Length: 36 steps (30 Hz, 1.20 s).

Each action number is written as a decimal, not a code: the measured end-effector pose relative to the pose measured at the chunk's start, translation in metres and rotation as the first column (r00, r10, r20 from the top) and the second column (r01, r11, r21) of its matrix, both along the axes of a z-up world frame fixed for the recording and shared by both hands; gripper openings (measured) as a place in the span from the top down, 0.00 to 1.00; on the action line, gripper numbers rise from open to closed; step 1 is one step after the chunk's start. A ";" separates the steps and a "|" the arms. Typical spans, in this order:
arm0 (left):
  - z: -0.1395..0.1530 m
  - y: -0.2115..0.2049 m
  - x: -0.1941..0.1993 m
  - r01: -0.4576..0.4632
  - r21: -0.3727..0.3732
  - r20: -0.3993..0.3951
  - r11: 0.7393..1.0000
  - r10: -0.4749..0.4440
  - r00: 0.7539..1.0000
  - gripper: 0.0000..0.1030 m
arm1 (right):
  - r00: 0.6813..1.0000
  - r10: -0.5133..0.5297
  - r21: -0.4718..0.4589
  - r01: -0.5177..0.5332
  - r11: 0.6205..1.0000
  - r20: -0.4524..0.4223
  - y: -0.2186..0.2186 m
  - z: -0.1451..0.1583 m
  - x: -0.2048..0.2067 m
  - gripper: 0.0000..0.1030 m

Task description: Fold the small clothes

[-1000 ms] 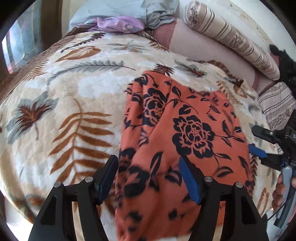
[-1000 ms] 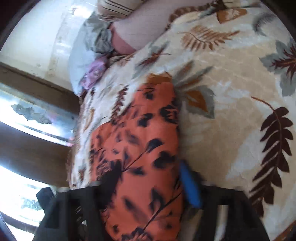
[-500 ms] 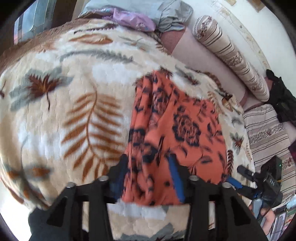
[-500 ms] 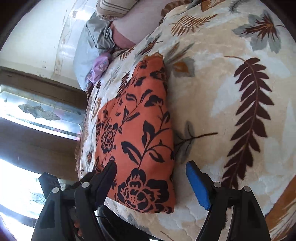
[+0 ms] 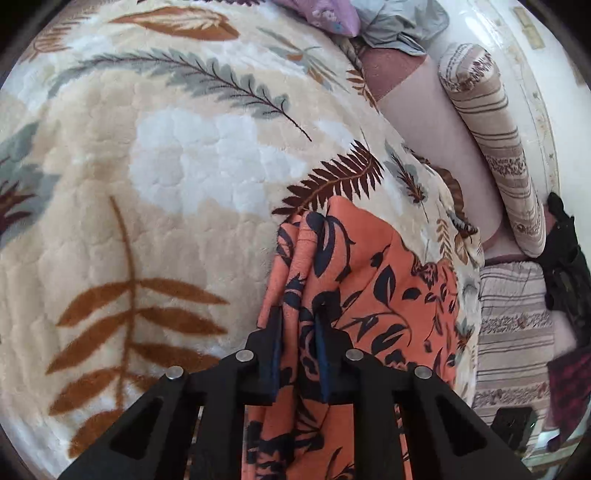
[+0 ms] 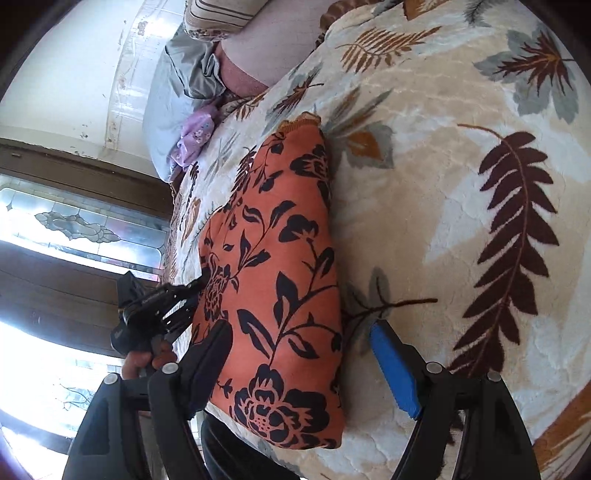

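An orange garment with black flowers lies folded on the leaf-patterned blanket. My left gripper is shut on the garment's near left edge, with the bunched cloth between its blue pads. In the right wrist view the garment lies flat as a long folded strip. My right gripper is open, its jaws straddling the garment's near end without touching it. The left gripper shows there at the garment's left edge, held by a hand.
A striped bolster pillow and a pink sheet lie along the wall. Grey and purple clothes are heaped at the far end of the bed. A striped cushion and a dark item sit at the right. A window is at the left.
My left gripper has closed on the garment's near left edge and gathered the cloth. My right gripper has stayed open over the garment's near end.
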State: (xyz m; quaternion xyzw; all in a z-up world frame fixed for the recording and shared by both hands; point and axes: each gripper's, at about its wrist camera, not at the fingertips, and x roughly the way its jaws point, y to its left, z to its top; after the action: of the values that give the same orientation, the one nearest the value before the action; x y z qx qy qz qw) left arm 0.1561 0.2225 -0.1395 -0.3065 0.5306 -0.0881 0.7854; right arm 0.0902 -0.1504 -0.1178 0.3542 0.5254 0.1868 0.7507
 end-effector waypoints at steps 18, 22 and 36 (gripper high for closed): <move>0.012 -0.017 -0.103 0.057 0.150 0.062 0.987 -0.067 0.996 0.66 | 0.995 0.081 0.037 -0.079 0.996 -0.062 0.029 -0.019 0.012 0.18; 0.035 -0.021 -0.106 0.086 0.213 0.087 0.973 -0.106 0.990 0.53 | 0.993 0.115 -0.052 -0.116 0.992 -0.024 0.036 -0.009 0.006 0.33; 0.046 -0.038 -0.047 0.041 0.324 0.105 0.945 -0.079 0.991 0.24 | 0.998 0.000 0.051 0.003 0.999 -0.060 0.029 -0.020 0.045 0.14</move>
State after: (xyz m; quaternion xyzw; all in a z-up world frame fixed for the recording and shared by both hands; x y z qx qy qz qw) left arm 0.1086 0.1844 -0.0935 -0.1528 0.5002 -0.0421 0.8513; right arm 0.1349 -0.1214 -0.1378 0.3793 0.5423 0.1889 0.7255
